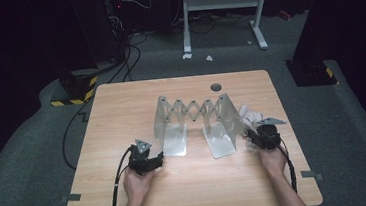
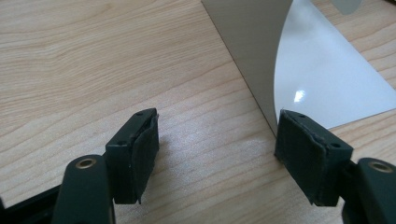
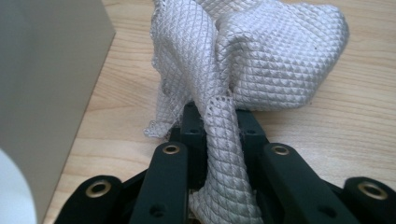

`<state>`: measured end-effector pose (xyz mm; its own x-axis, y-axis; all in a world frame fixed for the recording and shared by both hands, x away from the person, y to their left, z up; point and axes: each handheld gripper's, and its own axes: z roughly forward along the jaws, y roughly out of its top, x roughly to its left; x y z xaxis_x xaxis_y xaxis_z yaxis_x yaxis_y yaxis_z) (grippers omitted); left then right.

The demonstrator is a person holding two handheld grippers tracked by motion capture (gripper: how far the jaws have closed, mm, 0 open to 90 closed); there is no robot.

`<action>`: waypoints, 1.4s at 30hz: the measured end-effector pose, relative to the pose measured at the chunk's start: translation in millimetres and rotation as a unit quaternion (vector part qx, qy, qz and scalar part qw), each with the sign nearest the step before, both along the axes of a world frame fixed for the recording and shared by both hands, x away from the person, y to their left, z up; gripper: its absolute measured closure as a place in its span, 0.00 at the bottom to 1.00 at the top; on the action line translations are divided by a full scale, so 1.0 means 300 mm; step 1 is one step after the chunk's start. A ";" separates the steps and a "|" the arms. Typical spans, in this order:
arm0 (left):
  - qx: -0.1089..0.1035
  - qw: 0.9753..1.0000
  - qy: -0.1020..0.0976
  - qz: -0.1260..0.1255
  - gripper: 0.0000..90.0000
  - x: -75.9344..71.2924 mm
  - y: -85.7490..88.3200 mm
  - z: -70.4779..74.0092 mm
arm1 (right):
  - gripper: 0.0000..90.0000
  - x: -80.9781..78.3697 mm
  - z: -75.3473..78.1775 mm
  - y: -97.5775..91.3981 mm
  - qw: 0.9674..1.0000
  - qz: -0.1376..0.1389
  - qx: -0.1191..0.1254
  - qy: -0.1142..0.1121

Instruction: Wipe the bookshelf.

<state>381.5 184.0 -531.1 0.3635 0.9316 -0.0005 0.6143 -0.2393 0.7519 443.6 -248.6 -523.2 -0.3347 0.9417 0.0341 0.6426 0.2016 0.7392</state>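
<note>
Cloth runs as a fold between our right gripper, clenched on it, and bunches just beyond at upper centre. At right of the high view it lies on the worktop beside the rack. Our left gripper gapes, holding nothing, farther off.

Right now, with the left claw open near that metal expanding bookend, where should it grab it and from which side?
Judging by its pose, grip the upright end plate of the metal bookend, coming from the open near-left side. That plate is thin and stands on edge beside the left claw, so open jaws could straddle it; the flat foot lies flush on the table, harder to pinch.
</note>
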 end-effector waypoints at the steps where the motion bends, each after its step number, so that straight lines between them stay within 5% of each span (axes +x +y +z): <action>1: 0.000 1.000 0.000 0.000 0.34 0.000 0.000 0.000 | 0.88 -0.001 0.001 0.001 1.000 0.004 0.002 0.003; 16: -0.001 1.000 0.000 0.005 0.33 0.000 -0.001 0.000 | 0.91 -0.035 0.025 0.068 0.996 0.080 0.027 0.025; 24: -0.010 1.000 0.000 -0.001 0.41 0.001 -0.001 0.003 | 0.91 -0.035 0.022 0.087 0.995 0.091 0.002 0.036; 29: -0.017 1.000 -0.005 -0.010 0.46 0.015 0.003 0.005 | 0.91 -0.018 0.031 0.084 0.994 0.089 0.009 0.057; 33: -0.018 1.000 -0.008 -0.010 0.50 0.019 -0.004 0.007 | 0.90 -0.021 0.033 0.093 0.994 0.095 -0.007 0.053; 42: -0.022 1.000 -0.002 -0.002 0.55 0.032 -0.015 0.028 | 0.90 -0.027 0.033 0.093 0.994 0.098 0.002 0.056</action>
